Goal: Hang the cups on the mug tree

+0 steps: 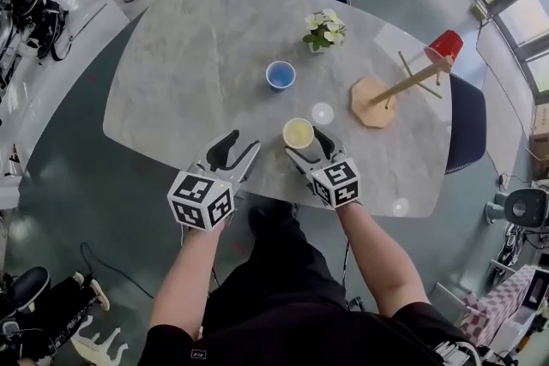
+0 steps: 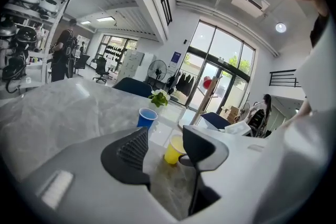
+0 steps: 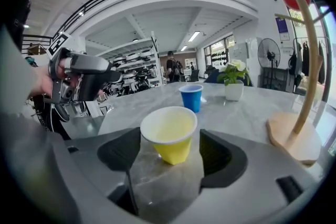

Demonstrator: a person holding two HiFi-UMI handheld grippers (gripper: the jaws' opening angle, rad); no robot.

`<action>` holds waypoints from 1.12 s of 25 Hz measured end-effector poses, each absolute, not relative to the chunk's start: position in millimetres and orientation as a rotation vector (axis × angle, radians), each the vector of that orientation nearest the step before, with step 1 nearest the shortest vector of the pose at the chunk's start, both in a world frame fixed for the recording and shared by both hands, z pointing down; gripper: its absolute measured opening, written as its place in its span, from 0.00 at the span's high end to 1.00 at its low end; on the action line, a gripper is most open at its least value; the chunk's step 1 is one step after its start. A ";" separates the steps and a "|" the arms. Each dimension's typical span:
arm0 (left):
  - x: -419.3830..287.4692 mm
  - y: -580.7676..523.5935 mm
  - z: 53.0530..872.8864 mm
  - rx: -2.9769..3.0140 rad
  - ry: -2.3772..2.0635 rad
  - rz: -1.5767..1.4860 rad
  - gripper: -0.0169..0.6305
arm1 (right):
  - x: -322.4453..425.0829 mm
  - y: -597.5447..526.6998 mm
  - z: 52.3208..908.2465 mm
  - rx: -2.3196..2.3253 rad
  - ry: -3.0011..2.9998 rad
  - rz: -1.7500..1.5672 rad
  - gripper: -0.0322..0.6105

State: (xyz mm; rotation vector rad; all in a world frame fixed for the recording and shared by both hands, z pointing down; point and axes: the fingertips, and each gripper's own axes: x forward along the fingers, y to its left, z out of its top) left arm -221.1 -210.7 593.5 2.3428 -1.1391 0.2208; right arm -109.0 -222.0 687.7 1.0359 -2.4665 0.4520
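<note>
Only the right gripper view shows the right gripper (image 3: pixel 169 144) gaping around the yellow cup (image 3: pixel 169 136) at lower centre, unpressed; the left gripper (image 2: pixel 165 138) is part-open and empty.

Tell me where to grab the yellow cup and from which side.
Grip the yellow cup by its side wall just under the rim, probably coming level from the near side. It stands upright and tapers downward, and the right gripper has its open fingers on either side of it.

On the table (image 1: pixel 189 56), the near cup (image 1: pixel 298 133) stands low centre, between the right gripper's (image 1: pixel 307 147) jaws. A second cup (image 1: pixel 280 75) sits above it, and the plant (image 1: pixel 324 30) is higher still. The mug tree (image 1: pixel 386 94) stands at right, with a third cup (image 1: pixel 444 45) on its peg. The left gripper (image 1: pixel 240 148) is at lower left.
</note>
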 end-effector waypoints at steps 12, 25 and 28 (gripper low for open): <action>-221.5 -207.5 598.8 2.332 -1.144 0.284 0.64 | -120.0 -233.9 679.0 1.059 -2.411 0.434 0.48; -188.5 -172.9 545.0 2.503 -1.071 0.367 0.66 | -59.7 -205.1 563.3 1.224 -2.426 0.370 0.48; -165.6 -173.0 527.9 2.568 -1.055 0.381 0.66 | -43.9 -202.8 556.4 1.225 -2.412 0.346 0.48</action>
